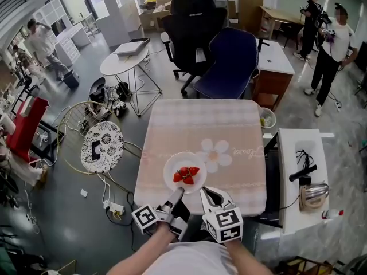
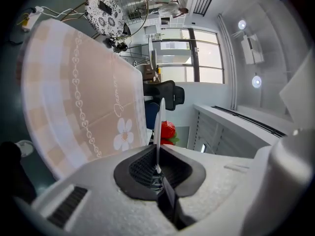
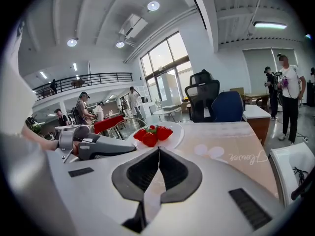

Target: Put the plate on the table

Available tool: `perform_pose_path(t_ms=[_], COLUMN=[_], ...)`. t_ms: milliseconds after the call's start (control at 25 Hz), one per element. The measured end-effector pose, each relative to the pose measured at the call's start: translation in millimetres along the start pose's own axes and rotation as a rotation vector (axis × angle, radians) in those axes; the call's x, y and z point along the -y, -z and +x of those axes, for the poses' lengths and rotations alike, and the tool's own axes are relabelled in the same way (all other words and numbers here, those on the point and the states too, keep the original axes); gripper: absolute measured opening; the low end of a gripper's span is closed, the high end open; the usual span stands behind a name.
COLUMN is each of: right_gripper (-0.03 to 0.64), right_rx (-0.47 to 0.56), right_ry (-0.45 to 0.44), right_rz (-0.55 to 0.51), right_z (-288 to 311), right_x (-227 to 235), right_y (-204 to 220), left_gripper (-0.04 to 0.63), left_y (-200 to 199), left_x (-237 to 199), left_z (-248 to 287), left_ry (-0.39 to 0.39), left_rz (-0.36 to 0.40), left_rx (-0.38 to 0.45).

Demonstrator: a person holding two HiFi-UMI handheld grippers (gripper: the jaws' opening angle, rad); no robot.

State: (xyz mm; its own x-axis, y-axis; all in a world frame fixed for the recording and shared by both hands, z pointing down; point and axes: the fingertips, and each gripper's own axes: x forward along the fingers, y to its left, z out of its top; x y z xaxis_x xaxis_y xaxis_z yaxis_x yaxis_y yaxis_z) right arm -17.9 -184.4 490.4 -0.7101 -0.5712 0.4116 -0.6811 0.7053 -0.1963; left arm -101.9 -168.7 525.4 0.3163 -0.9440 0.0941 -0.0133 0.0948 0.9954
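We see the plate (image 1: 182, 159) with the strawberries (image 1: 186, 175) over the near edge of the worktop (image 1: 200, 125), a little left of the printed flower (image 1: 215, 153). The left tongs (image 1: 176, 192) are clamped on the near rim of the plate; in the left gripper view the thin white rim (image 2: 158, 127) stands edge-on between the pads. The right tongs (image 3: 158, 151) are together with nothing between them, and they hang just beside the plate, on its near right side.

We judge that the carrying part is nearly done, because the plate is already above the worktop. We cannot tell if its bottom touches the cloth or floats just over it. What is left, we think, is to set it down flat, if it is not yet down, then to open the left tongs and take them away from the rim.
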Motion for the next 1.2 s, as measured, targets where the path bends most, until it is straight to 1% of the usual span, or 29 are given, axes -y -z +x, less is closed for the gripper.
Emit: perform_pose_path(t_ms=[280,440,680,1000,1200], right_gripper=[0.003,0.003,0.003,0.003,0.003], right_rx=[-0.004,-0.003,-0.014,-0.049,-0.078], right_ry=[-0.025,-0.033,-0.032,0.01,0.046], right_rz=[0.005,0.006,0.001,0.014,0.053], right_z=[12,17,26,47,60], right_x=[24,29,32,44,53], right_y=[-5,-5,-1,3,7], left_gripper=[0.017,0.017,0.017,0.017,0.017], left_y=[0,0,-8,-24,-33], left_x=[-1,-2,-17,-37,-51], left_z=[25,28,33,50,66], left_ry=[-0.002,0.0,-0.014,-0.048,-0.075], left_rz=[0.008,0.025,0.024,0.03,0.024], left_rx=[0.009,0.003,0.008,-0.051,-0.1])
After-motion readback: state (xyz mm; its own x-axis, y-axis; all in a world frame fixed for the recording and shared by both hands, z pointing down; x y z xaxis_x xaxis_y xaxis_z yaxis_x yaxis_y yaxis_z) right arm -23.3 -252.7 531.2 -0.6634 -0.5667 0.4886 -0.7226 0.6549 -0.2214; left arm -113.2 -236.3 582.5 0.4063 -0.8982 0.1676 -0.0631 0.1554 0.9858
